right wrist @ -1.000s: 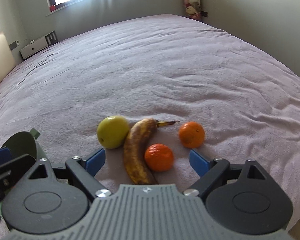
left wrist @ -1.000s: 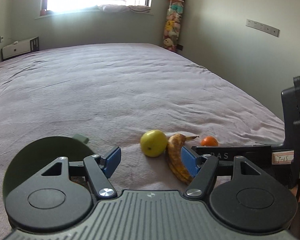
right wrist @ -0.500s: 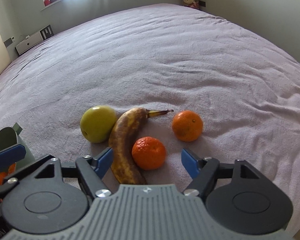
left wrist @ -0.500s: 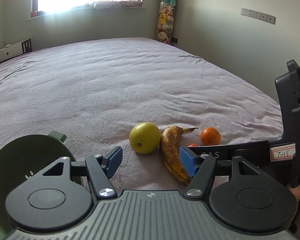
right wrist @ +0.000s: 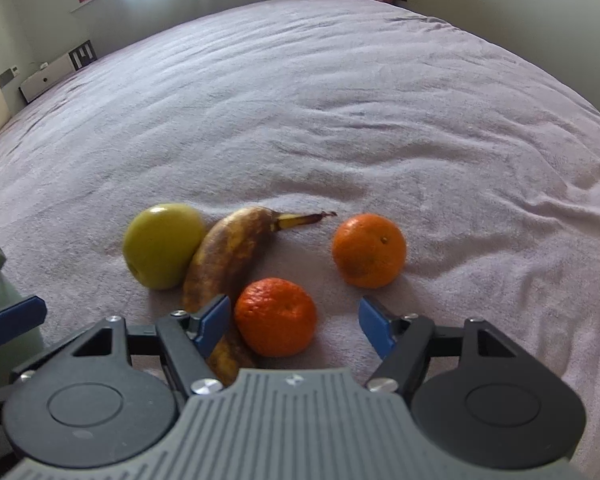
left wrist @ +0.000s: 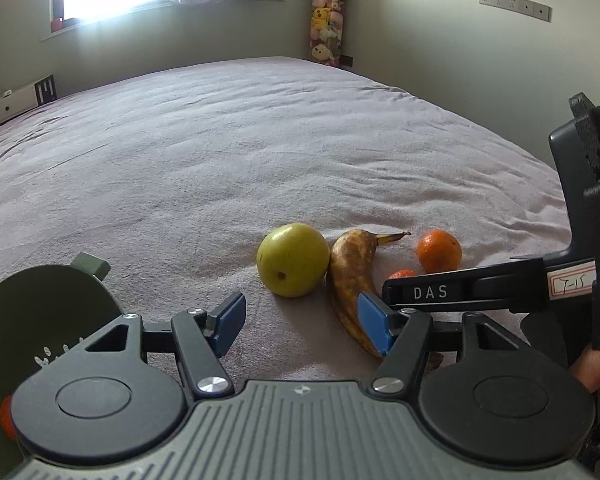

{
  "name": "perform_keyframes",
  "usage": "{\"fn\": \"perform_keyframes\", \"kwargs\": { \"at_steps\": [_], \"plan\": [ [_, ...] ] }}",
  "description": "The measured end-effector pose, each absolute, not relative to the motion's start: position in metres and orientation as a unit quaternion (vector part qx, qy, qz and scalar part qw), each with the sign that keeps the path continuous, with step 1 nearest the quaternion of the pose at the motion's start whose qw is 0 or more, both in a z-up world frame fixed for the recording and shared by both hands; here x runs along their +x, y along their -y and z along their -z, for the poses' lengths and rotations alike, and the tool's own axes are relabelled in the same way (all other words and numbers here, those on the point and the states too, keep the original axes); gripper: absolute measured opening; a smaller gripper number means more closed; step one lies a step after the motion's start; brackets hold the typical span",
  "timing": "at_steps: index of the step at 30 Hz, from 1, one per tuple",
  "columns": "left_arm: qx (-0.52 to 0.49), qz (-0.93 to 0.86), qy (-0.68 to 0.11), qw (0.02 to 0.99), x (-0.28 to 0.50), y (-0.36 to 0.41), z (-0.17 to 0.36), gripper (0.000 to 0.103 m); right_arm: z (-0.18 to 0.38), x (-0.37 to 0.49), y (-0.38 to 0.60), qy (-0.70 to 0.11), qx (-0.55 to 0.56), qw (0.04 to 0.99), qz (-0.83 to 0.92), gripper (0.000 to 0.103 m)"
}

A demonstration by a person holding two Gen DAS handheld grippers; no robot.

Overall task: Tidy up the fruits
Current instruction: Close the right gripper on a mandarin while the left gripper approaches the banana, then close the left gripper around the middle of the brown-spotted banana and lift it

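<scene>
Centre: we see a green apple (left wrist: 293, 265) touching a brown banana (left wrist: 352, 280).
Right: we see an orange (left wrist: 439, 251).
Lower left: we see a green bowl (left wrist: 40, 308).

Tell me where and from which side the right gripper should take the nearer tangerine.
Grip the nearer tangerine across its widest middle, coming down from above and the near side. It is round, so no spot beats the equator. The banana presses its left flank, so one finger must slip between them; its right side lies free. The right gripper is closing around it, pads not yet touching.
</scene>
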State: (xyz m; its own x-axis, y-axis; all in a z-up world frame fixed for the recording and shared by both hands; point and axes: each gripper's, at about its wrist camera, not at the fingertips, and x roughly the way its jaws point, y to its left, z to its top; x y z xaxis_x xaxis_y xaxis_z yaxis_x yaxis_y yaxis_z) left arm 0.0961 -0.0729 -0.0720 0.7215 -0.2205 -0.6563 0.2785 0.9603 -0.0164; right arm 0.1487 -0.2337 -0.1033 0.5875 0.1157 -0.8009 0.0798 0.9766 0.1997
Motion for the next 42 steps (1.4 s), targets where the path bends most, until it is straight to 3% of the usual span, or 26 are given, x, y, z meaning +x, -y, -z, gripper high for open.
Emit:
{"fn": "perform_keyframes", "kwargs": {
  "at_steps": [3,11,23,27,31,42],
  "plan": [
    [0.046,0.139,-0.347,0.927,0.098,0.076,0.074,0.075,0.106,0.150,0.236,-0.451,0.119,0.884,-0.016,0.068],
    [0.053,0.141,-0.345,0.926,0.100,0.082,0.078,0.075,0.103,0.152,0.232,-0.436,0.122,0.890,-0.051,0.044],
    [0.030,0.157,-0.369,0.916,0.105,0.090,0.084,0.074,0.088,0.147,0.248,-0.421,0.134,0.897,-0.012,0.042],
    [-0.008,0.151,-0.392,0.907,0.117,0.087,0.087,0.068,0.093,0.148,0.253,-0.441,0.143,0.886,-0.004,0.042],
    [-0.056,0.147,-0.415,0.896,0.132,0.081,0.089,0.063,0.103,0.148,0.266,-0.455,0.189,0.870,0.006,0.043],
    [-0.123,0.159,-0.470,0.859,0.169,0.083,0.112,0.061,0.122,0.151,0.291,-0.470,0.312,0.826,0.003,0.047]
  ]
}}
